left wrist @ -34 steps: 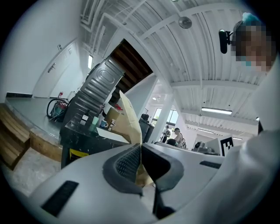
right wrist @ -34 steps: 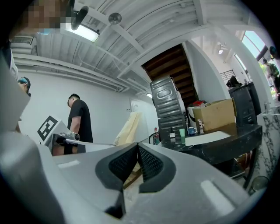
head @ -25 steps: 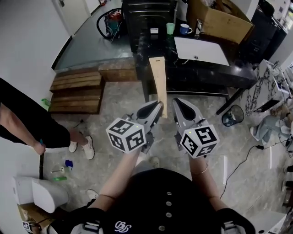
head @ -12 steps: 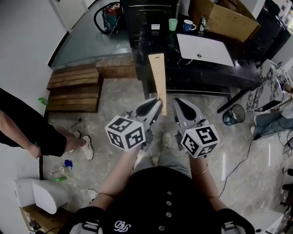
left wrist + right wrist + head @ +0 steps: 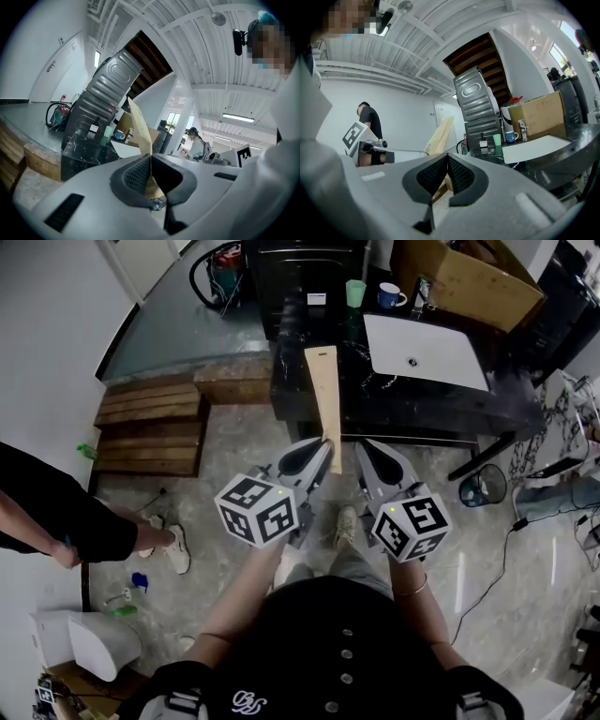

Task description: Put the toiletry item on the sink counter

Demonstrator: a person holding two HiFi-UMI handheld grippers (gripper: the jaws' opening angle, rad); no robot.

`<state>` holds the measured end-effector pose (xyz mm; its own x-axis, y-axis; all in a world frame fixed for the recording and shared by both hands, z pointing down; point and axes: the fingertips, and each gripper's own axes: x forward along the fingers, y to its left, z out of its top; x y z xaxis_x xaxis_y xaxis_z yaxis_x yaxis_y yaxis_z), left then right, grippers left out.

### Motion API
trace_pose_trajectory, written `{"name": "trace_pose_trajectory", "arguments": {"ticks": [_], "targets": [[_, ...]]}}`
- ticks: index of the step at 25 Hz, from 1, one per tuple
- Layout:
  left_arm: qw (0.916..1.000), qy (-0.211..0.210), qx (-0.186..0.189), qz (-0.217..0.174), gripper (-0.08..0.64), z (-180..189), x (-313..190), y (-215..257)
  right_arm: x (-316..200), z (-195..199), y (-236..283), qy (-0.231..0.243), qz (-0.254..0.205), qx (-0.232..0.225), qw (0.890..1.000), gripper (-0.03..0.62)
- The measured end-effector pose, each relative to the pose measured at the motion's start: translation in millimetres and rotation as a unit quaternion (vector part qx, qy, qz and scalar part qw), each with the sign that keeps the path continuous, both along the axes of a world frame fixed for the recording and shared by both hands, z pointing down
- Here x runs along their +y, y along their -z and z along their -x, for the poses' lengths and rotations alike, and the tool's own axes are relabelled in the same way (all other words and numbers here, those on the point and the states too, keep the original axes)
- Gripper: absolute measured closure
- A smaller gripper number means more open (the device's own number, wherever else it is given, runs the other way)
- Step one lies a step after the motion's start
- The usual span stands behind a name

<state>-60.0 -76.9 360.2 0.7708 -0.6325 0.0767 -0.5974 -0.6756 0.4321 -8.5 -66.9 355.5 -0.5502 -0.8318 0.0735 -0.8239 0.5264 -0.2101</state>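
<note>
The person stands on a stone floor in front of a dark bench [image 5: 422, 399] and holds one gripper in each hand. The left claw [image 5: 323, 454] is closed on the lower end of a long tan pack [image 5: 324, 395]. In the left gripper view the two jaws of this claw [image 5: 150, 158] press on the pack [image 5: 138, 125] from both sides, and the pack rises up and away from them. In the head view the far end of the pack lies over the front edge of the bench, but I cannot tell if it touches the bench there; it is in the air, carried only by the claw.

The right claw [image 5: 362, 448] is just beside the left one, at the same height. In the right gripper view its jaws [image 5: 446, 158] are pressed together with nothing between them, and the pack [image 5: 440, 133] shows behind them to the left.

On the bench there is a white sink [image 5: 427, 351]; behind it stand a green cup [image 5: 353, 293], a blue mug [image 5: 385, 297] and a cardboard box [image 5: 464, 282]. Wooden steps [image 5: 155, 423] lie on the floor to the left of the bench, and another person [image 5: 66, 512] stands at the left edge.
</note>
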Motion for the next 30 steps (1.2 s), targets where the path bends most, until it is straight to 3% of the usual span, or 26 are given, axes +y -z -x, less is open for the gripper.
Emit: {"name": "trace_pose_trajectory", "arguments": {"ticks": [18, 30], "targets": [[0.9994, 0.034, 0.0, -0.002, 0.545, -73, -184, 8, -191, -64, 11, 0.046, -0.007, 0.001, 0.999, 0.588], [0.9982, 0.059, -0.005, 0.012, 0.545, -86, -240, -3, -246, -85, -2, 0.061, 0.01, -0.002, 0.998, 0.588]]}}
